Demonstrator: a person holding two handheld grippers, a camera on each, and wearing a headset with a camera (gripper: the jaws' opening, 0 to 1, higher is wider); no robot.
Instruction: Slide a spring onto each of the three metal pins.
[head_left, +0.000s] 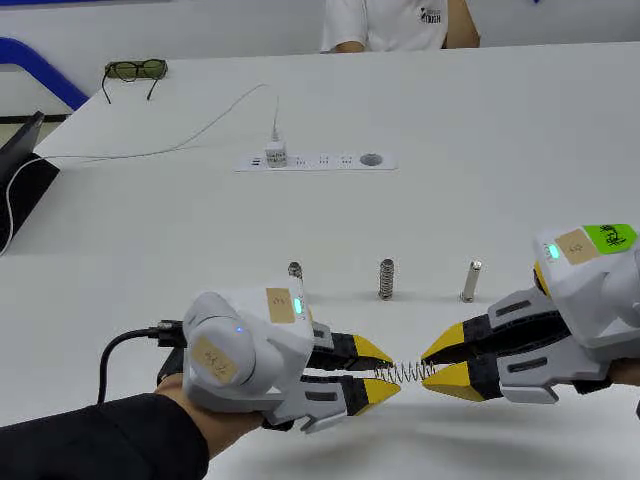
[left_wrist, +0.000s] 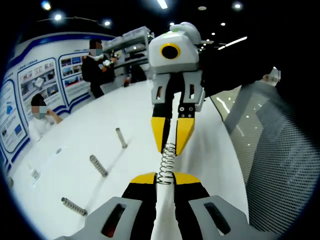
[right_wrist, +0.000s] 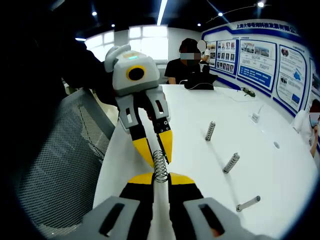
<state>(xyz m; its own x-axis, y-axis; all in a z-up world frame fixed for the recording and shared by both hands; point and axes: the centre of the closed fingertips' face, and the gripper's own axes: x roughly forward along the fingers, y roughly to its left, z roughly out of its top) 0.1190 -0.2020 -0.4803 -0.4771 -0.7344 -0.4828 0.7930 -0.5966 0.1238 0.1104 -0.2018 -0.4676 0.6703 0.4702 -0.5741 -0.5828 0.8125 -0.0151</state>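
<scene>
Nearest, at 6 o'clock in head view: left gripper comes in from 8 o'clock and right gripper from 3 o'clock. Their yellow tips face each other, near but apart. Btwn them the loose spring is held horizontal, 1 end in each gripper. Left gripper jaws are narrow, pinched on the spring's left end. Right gripper jaws are narrow too, pinched on its right end. Both gripper views agree: own yellow tips close on the coil at 6 o'clock, w/ the other gripper's tips on the far end toward 12 o'clock.

Next out, 3 pins stand upright in a row on the white table, beyond the loose spring. The left pin is at 11 o'clock, coil-wrapped, its lower part hidden behind the left gripper's body. The middle pin is at 12 o'clock, coil-wrapped top to base. The right pin is at 1 o'clock, bare metal.

Farther, at 11 o'clock, is a power strip w/ a white charger plugged in. Its cable trails off toward 9 o'clock. Dark glasses lie at 10 o'clock near the far edge. A person in a white shirt sits past the table at 12 o'clock.
</scene>
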